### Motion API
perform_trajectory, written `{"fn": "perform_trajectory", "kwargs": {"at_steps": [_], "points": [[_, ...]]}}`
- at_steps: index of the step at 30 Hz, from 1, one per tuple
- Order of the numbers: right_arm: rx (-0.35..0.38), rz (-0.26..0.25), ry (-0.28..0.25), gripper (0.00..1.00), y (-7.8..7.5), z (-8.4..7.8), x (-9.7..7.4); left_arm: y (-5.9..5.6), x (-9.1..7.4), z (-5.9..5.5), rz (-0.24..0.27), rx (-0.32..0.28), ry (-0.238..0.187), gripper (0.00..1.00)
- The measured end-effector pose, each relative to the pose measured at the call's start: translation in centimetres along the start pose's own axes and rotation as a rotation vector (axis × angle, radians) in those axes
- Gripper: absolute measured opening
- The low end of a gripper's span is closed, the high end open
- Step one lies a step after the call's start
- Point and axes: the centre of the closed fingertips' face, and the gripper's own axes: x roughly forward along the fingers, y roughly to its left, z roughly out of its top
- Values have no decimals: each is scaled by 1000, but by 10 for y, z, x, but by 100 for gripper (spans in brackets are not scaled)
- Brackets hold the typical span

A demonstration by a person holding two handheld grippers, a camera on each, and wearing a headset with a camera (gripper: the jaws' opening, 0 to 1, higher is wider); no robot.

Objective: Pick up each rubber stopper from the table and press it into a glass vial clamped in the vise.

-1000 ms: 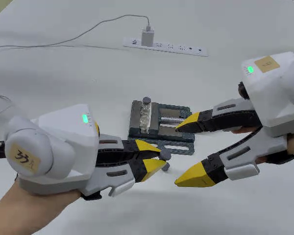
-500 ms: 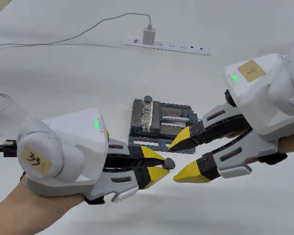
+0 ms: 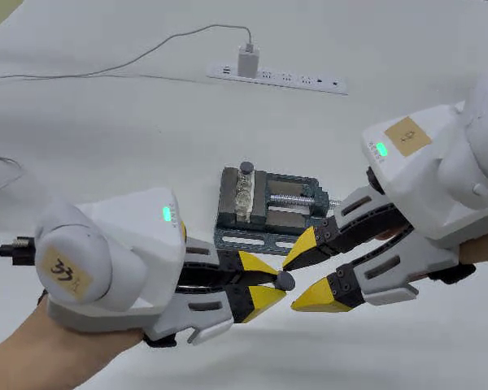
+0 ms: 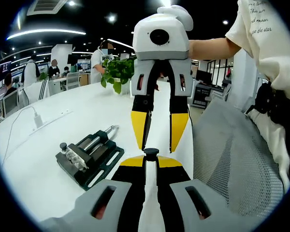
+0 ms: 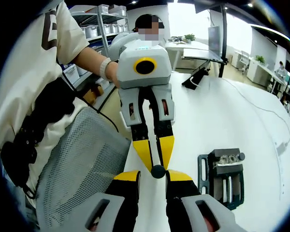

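Head view: left tool (image 3: pixel 280 283), labelled 33, clamps stopper (image 3: pixel 285 281); right tool (image 3: pixel 290 286) gapes.

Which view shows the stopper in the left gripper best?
The left gripper view: the stopper sits centred at the left gripper's shut tips, cap clearly outlined. The head view shows it small, from the side; the right gripper view shows a dark round blob.

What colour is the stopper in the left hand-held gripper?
Dark grey stopper, clearest in the head view.

Left gripper (image 3: pixel 279 283) pinched closed; right gripper (image 3: pixel 289 285) spread, facing it.
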Motion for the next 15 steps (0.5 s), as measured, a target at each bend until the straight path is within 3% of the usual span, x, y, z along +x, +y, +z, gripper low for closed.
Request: {"fn": "perform_trajectory", "kwargs": {"at_steps": [15], "points": [[-42, 2, 54, 9, 2, -2, 2, -4, 4, -1, -24, -13, 10, 4]]}}
